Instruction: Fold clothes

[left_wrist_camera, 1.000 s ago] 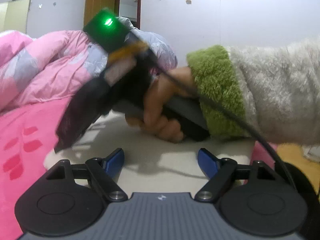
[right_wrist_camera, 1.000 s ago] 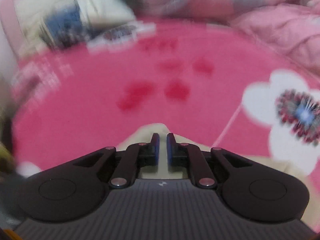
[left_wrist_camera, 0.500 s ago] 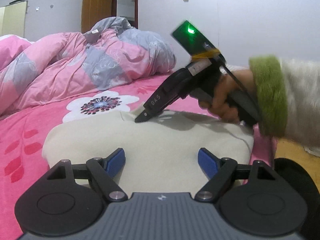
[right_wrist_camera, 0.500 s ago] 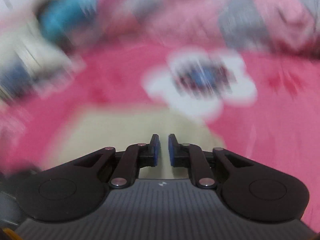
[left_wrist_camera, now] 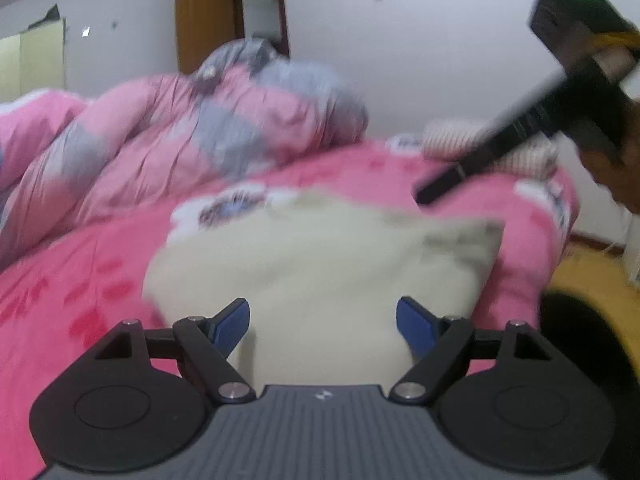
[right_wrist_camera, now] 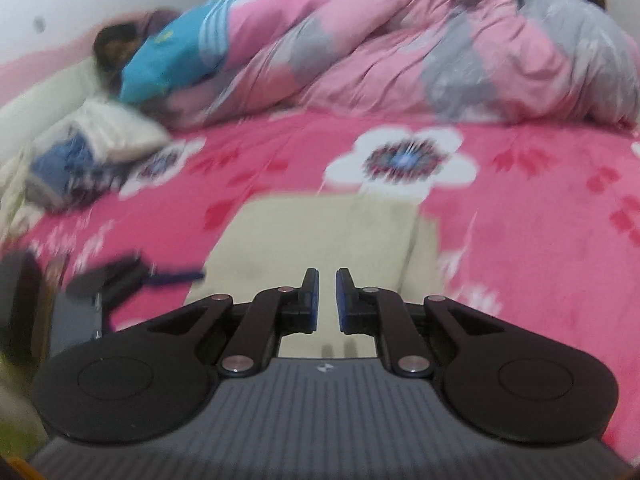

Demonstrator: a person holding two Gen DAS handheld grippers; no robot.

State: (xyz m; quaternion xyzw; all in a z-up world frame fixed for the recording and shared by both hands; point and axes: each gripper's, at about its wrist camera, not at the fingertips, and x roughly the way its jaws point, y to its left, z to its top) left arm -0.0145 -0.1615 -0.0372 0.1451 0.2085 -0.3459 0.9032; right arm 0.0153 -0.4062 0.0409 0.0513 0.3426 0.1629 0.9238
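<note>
Black left gripper (left_wrist_camera: 323, 322), blue-padded fingers (left_wrist_camera: 231, 322), silver pivot screws, ribbed grey body, matching right gripper (right_wrist_camera: 324, 300)

Motion blur smears the quilt (left_wrist_camera: 192, 136); right gripper (left_wrist_camera: 424, 198) cut off.

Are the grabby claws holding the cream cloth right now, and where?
No, nothing is held. The left gripper is wide open over the cream cloth; the right gripper is nearly closed but empty above it.

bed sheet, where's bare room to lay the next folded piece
The bed sheet is bare between the cream garment and the heaped quilt, across the white flower print and to its right. Crowded at the far left, where a clothes pile lies.
</note>
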